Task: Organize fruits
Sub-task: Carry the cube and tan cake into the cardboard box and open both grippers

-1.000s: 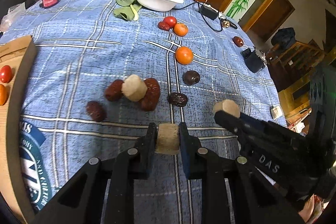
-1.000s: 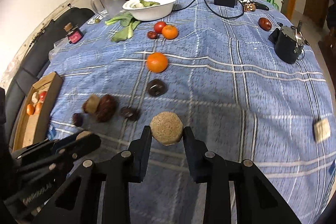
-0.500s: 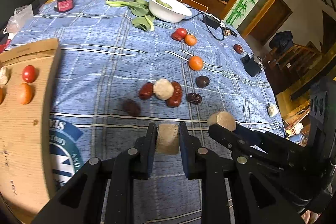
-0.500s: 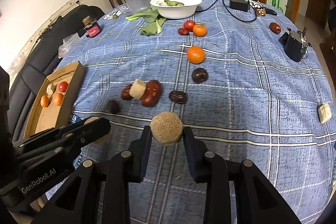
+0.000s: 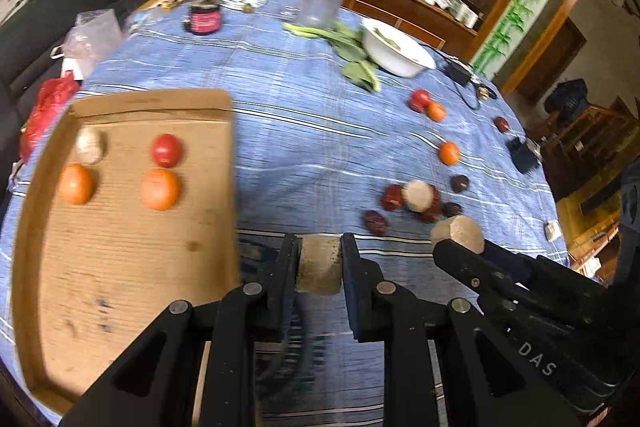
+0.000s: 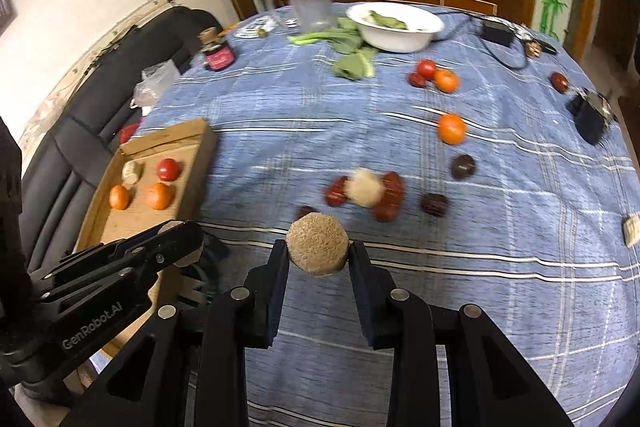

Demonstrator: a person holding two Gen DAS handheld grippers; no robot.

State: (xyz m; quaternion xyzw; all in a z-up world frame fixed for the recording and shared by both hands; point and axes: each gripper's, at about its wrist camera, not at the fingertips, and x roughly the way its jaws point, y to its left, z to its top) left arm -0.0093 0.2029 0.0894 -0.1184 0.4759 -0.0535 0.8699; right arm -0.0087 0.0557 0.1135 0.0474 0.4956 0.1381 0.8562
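Two tan blocks are up off the table: the left gripper (image 5: pixel 320 263) is clamped on a squat tan cylinder (image 5: pixel 319 263), held just past the near right edge of the cardboard tray (image 5: pixel 132 267), and the right gripper (image 6: pixel 318 255) is clenched around a rounded, faceted tan block (image 6: pixel 318 245) above the blue plaid tablecloth (image 6: pixel 480 267). In the left wrist view that second block (image 5: pixel 458 233) shows off to the right, pinched at the tip of the other tool. On the tray sit a red tomato (image 5: pixel 167 149), two oranges (image 5: pixel 160 188) side by side, and a pale lump (image 5: pixel 89 146) at the far left corner. Out on the cloth, a pale block (image 6: pixel 364 187) is wedged between dark red dates (image 6: pixel 390 197), touching them; a dark round fruit (image 6: pixel 463 167) lies to their right and a loose orange (image 6: pixel 452 128) beyond that. Farther back, a tomato-and-orange pair (image 6: pixel 434 75), leafy greens (image 6: pixel 348 55), a white bowl (image 6: pixel 394 27) and a clear pitcher (image 6: pixel 308 1).
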